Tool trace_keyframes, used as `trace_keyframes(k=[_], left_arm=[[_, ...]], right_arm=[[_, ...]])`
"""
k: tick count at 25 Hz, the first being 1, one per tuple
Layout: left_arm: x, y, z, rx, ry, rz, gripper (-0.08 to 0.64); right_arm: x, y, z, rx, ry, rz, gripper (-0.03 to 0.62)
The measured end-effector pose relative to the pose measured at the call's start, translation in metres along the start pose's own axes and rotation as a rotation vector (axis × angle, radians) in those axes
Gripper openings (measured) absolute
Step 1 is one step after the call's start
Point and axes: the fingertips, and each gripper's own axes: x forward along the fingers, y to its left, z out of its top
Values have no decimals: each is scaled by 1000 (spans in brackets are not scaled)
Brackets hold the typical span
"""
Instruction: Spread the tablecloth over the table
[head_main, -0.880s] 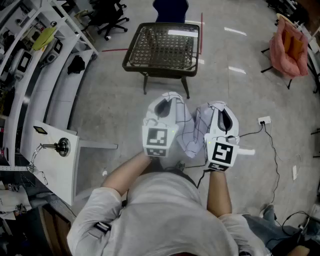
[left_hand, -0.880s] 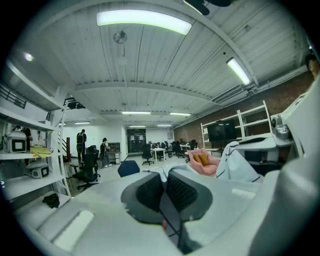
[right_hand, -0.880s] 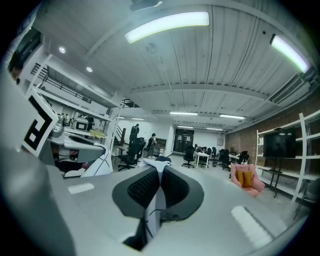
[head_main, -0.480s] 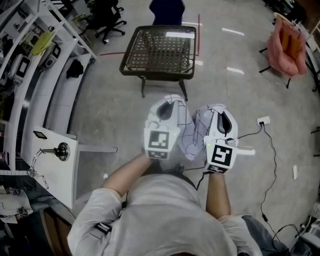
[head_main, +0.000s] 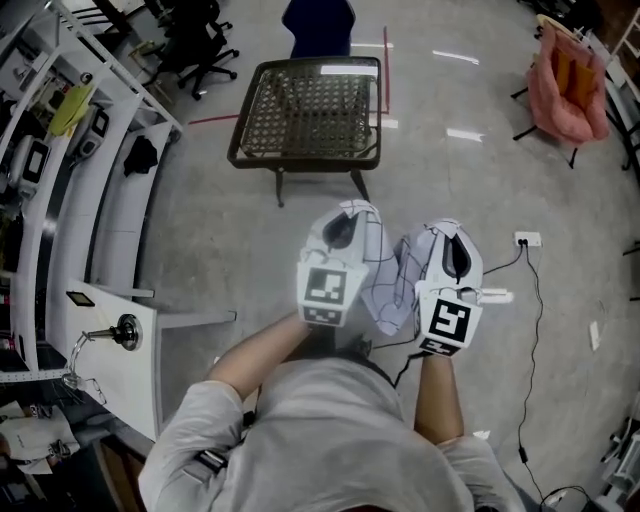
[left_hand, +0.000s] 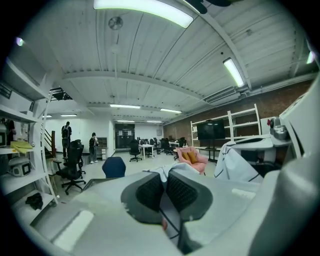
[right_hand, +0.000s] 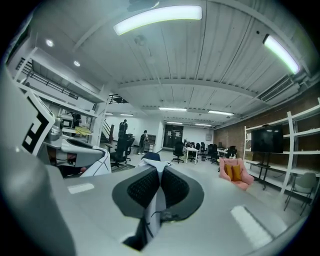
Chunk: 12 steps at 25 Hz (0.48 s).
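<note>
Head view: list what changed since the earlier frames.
The dark square wicker-top table has slid a little down and left in the picture, so the person has apparently stepped toward it. Nothing was taken hold of or let go. Unchanged: the left claw and right claw stay shut on the bunched white tablecloth with thin dark lines, side by side.

Blue chair (head_main: 318, 28) cropped (top edge)

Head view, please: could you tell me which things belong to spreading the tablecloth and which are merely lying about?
Part of the job:
- tablecloth, pinched by the left gripper and the right gripper, both shut on it
- table, bare

Just lying about:
- pink chair
- black office chair
- floor socket
- shelving
</note>
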Motion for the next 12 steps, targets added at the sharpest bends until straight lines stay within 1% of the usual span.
trace_keyframes(k=[5,9,12], left_arm=[[58,11,10,-9,-8,-72,23],[107,13,21,-14,-12,-162,23],[136,27,26,-30,-2,-233,23]], right_arm=[[41,-13,6,-31,19,-70,8],[80,-29,10,-43,51,-152,8],[103,-40,15,-45,65,-219,8]])
